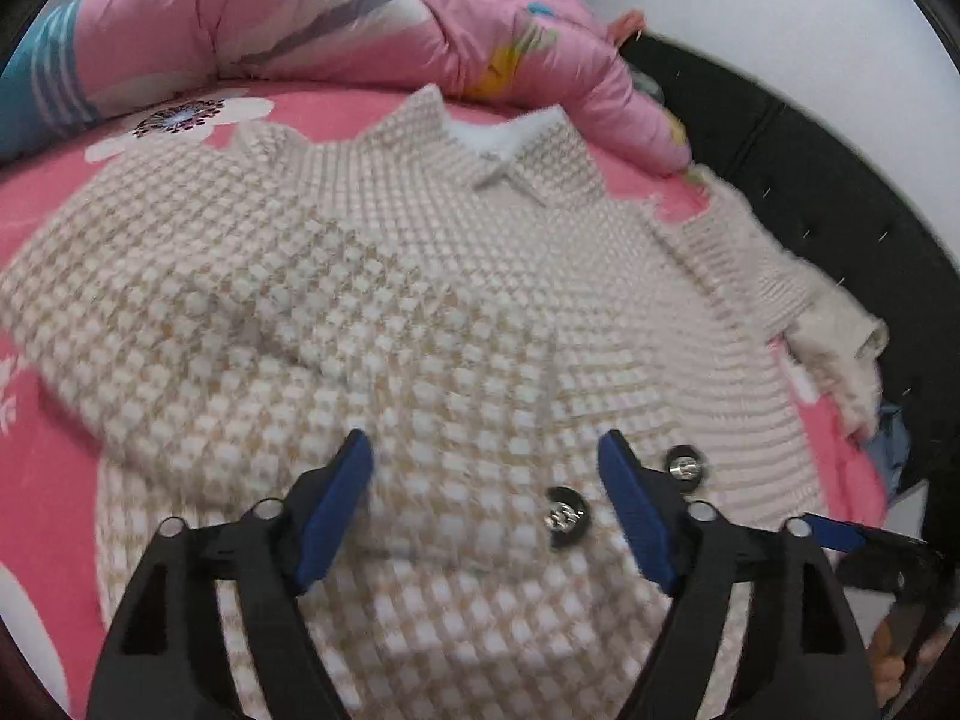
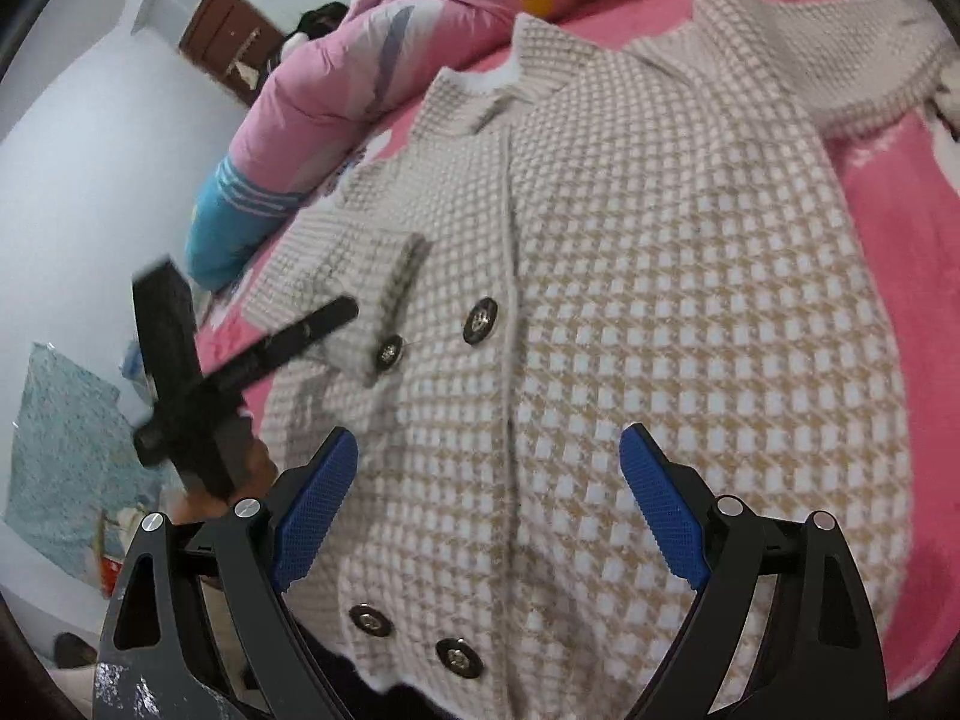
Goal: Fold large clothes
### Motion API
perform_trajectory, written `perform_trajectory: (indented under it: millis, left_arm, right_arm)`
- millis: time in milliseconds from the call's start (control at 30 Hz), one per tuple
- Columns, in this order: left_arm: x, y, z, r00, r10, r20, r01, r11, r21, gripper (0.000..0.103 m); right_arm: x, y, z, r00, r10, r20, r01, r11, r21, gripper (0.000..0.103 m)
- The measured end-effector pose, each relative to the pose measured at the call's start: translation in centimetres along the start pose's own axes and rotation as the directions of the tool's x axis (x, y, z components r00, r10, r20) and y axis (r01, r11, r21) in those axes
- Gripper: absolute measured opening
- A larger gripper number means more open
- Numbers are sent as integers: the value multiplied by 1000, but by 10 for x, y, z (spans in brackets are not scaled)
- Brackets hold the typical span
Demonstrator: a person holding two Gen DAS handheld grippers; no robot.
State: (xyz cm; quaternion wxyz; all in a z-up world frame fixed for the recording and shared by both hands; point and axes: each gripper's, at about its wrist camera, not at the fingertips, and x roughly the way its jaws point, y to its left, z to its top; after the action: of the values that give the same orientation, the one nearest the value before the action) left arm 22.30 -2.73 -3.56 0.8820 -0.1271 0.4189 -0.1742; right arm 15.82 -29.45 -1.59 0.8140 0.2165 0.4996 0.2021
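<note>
A beige and white houndstooth jacket (image 1: 420, 312) with dark round buttons (image 1: 564, 517) lies front up on a pink bed sheet (image 1: 48, 192), collar away from me. One sleeve is folded across its front (image 2: 354, 276); the other sleeve (image 1: 750, 258) stretches out to the right. My left gripper (image 1: 486, 450) is open and empty just above the jacket's lower front. My right gripper (image 2: 489, 450) is open and empty over the jacket's hem side (image 2: 660, 300). The left gripper also shows at the left of the right wrist view (image 2: 180, 384).
A rolled pink floral quilt (image 1: 336, 18) lies along the far side of the bed. A black padded headboard (image 1: 810, 180) curves at the right. White walls and a brown door (image 2: 228, 36) stand beyond the bed. Clutter lies on the floor (image 2: 66, 456).
</note>
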Motion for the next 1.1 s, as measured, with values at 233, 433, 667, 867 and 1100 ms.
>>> perform_trajectory:
  millis: [233, 433, 667, 867, 1100]
  left_arm:
    - [-52, 17, 4, 993, -40, 111, 38, 999, 14, 85]
    - [-34, 53, -23, 978, 206, 38, -205, 978, -27, 85]
    - [-25, 64, -30, 963, 262, 64, -259, 964, -59, 85]
    - [-23, 66, -35, 962, 261, 86, -257, 965, -55, 85]
    - [-28, 71, -34, 969, 229, 87, -224, 972, -69, 85]
  right_arm:
    - [21, 25, 31, 964, 266, -21, -263, 961, 89, 85]
    - [84, 43, 65, 937, 335, -97, -312, 930, 193, 71]
    - [156, 49, 89, 959, 203, -199, -159, 963, 217, 50]
    - [183, 73, 94, 963, 144, -229, -118, 985, 123, 7]
    - [88, 125, 149, 989, 142, 49, -137, 986, -90, 6]
